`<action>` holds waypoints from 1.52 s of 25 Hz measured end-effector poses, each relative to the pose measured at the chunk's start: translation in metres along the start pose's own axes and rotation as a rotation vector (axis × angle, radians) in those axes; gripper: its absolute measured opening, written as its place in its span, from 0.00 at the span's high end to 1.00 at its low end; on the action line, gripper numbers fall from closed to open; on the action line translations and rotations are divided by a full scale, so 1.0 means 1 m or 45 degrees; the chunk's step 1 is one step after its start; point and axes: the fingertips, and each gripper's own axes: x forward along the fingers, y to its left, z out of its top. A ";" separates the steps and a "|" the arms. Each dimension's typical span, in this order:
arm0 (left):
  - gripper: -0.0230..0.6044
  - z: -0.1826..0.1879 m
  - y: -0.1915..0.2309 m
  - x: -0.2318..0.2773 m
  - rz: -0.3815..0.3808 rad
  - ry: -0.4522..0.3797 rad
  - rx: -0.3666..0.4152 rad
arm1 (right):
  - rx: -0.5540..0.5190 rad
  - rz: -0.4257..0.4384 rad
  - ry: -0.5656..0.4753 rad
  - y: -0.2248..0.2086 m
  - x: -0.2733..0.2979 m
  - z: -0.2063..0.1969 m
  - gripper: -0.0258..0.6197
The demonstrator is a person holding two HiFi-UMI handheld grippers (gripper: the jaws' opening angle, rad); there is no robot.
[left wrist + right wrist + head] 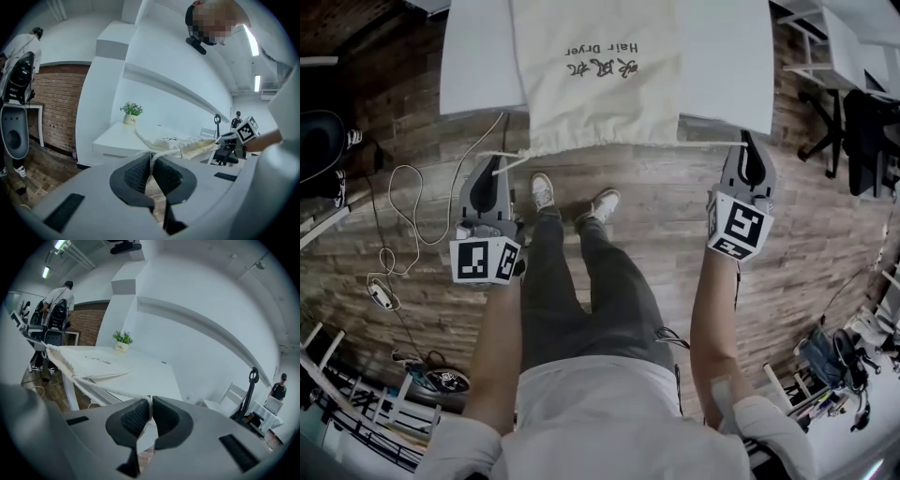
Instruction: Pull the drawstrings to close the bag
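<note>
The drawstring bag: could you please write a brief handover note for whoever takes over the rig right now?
Left gripper: shut on the left cord.
Right gripper: shut on the right cord.
Bag: flat on the table, mouth hanging past the near edge, one cord stretched out to each side.
Done: both cords gripped and taut; mouth slightly ruffled, still wide.
Left: probably pull the grippers apart until the mouth cinches shut.
</note>
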 end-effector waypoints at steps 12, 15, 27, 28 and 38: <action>0.93 0.058 -0.041 -0.057 -0.373 -0.021 -0.163 | -0.017 -0.144 -0.128 -0.052 -0.049 0.073 0.89; 0.93 0.071 -0.031 -0.062 -0.302 -0.013 -0.136 | -0.035 -0.157 -0.153 -0.057 -0.057 0.095 0.89; 0.93 0.105 0.013 -0.046 0.095 0.151 0.393 | -0.057 -0.254 -0.278 -0.097 -0.118 0.175 0.90; 0.93 0.109 0.018 -0.047 0.113 0.152 0.399 | -0.055 -0.267 -0.285 -0.102 -0.124 0.179 0.90; 0.93 0.174 0.028 -0.064 0.127 0.029 0.395 | -0.020 -0.291 -0.312 -0.127 -0.164 0.198 0.90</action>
